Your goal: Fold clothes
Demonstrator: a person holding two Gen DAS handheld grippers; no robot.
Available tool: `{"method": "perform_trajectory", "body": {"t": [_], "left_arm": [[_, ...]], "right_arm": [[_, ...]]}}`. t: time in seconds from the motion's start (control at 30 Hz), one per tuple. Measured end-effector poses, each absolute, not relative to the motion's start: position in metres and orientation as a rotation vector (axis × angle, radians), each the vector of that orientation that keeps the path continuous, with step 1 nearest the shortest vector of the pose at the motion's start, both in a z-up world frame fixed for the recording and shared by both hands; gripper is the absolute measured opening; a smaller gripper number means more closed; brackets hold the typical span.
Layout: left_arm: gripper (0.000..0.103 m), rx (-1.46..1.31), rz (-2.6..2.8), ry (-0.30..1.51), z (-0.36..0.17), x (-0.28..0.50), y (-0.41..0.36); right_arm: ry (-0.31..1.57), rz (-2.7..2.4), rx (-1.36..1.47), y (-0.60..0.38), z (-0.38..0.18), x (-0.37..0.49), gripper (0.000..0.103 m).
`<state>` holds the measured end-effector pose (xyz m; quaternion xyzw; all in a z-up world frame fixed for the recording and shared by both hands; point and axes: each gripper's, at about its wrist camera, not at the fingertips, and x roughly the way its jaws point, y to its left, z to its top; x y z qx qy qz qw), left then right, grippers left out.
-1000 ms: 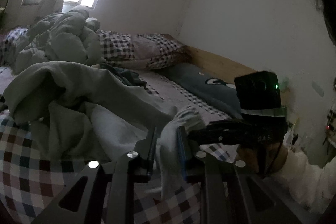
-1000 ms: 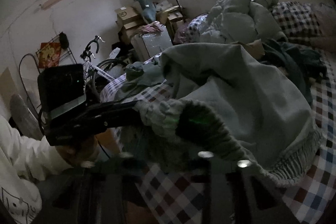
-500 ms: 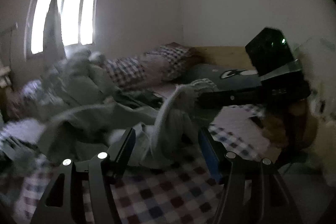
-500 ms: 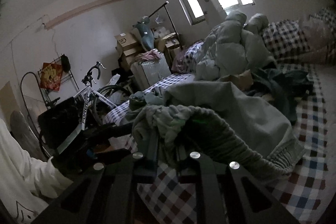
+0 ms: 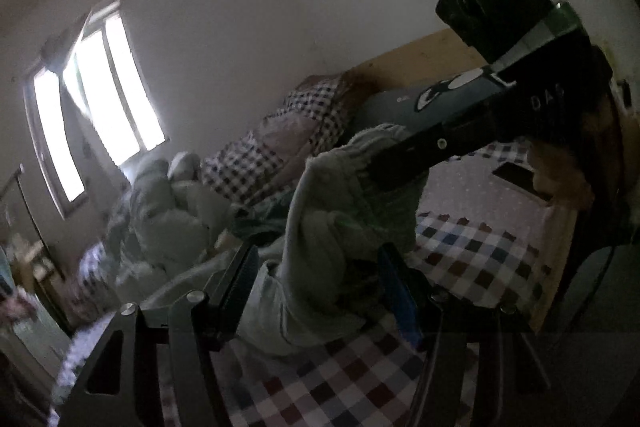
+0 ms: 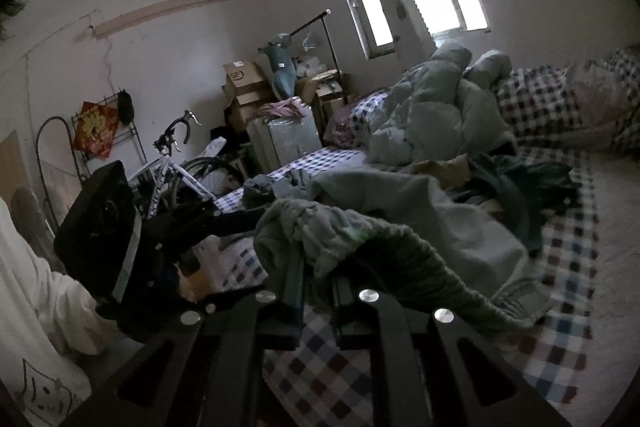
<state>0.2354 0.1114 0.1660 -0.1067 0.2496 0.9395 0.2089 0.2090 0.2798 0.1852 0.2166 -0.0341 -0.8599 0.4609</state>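
Right claw [image 6: 318, 291]: pressed together on the ribbed hem of the pale green sweatshirt [image 6: 420, 223], holding it lifted off the checked bedsheet [image 6: 560, 267]. The rest of the sweatshirt trails away to the far right across the bed and sags onto the sheet.

Left claw [image 5: 316, 275]: spread. Its jaws have just been opening; a bunched fold of the same sweatshirt [image 5: 340, 227] hangs between the two fingers, but the pads do not press on it. So only my right side carries the cloth now.

Judgement: I am partway through re-gripping the hem so that I can spread the sweatshirt flat before the first fold. Very early in the task.

Notes for doing this well:
- Slide the left claw along the hem away from the right one, then close on a single layer at the hem edge, not on the bunch.
- Keep the right pinch firm until the left has closed, or the hem drops into the heap.
- Pull the two claws apart so the hem is taut, then lay the cloth on the bare near part of the sheet.
- Keep clear of the dark clothes [image 6: 528, 183] and the rumpled quilt [image 6: 432, 107] farther up the bed; the trailing body could drag them.

Dim light; the sleeves cannot be made out.
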Motion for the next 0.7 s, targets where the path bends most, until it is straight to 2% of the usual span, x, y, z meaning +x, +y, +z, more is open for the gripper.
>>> {"method": "perform_trajectory", "body": {"t": [0.13, 0.2, 0.23, 0.3, 0.37, 0.47, 0.57, 0.6, 0.67, 0.7], "left_arm": [[0.063, -0.267, 2.6, 0.723, 0.175, 0.236, 0.126], [0.045, -0.267, 2.584, 0.731, 0.178, 0.237, 0.132], [0.041, -0.268, 2.574, 0.736, 0.179, 0.238, 0.134], [0.025, -0.261, 2.569, 0.762, 0.181, 0.24, 0.137], [0.016, -0.283, 2.575, 0.753, 0.184, 0.238, 0.138], [0.012, -0.314, 2.582, 0.68, 0.19, 0.23, 0.13], [0.01, -0.33, 2.64, 0.57, 0.197, 0.221, 0.113], [0.01, -0.336, 2.66, 0.526, 0.2, 0.217, 0.106], [0.01, -0.345, 2.692, 0.442, 0.206, 0.21, 0.091], [0.01, -0.355, 2.706, 0.38, 0.21, 0.205, 0.079]], "right_arm": [[-0.087, -2.143, 0.494, 0.293, 0.195, 0.219, 0.009], [-0.075, -2.149, 0.483, 0.296, 0.199, 0.225, 0.009], [-0.067, -2.151, 0.483, 0.295, 0.201, 0.227, 0.009], [-0.045, -2.154, 0.481, 0.294, 0.204, 0.231, 0.009], [-0.03, -2.159, 0.482, 0.293, 0.207, 0.234, 0.009], [-0.038, -2.173, 0.494, 0.294, 0.207, 0.233, 0.01], [-0.063, -2.192, 0.506, 0.297, 0.205, 0.229, 0.015], [-0.08, -2.206, 0.502, 0.302, 0.203, 0.23, 0.017], [-0.117, -2.224, 0.495, 0.311, 0.199, 0.231, 0.03], [-0.149, -2.238, 0.496, 0.319, 0.194, 0.231, 0.047]]}}
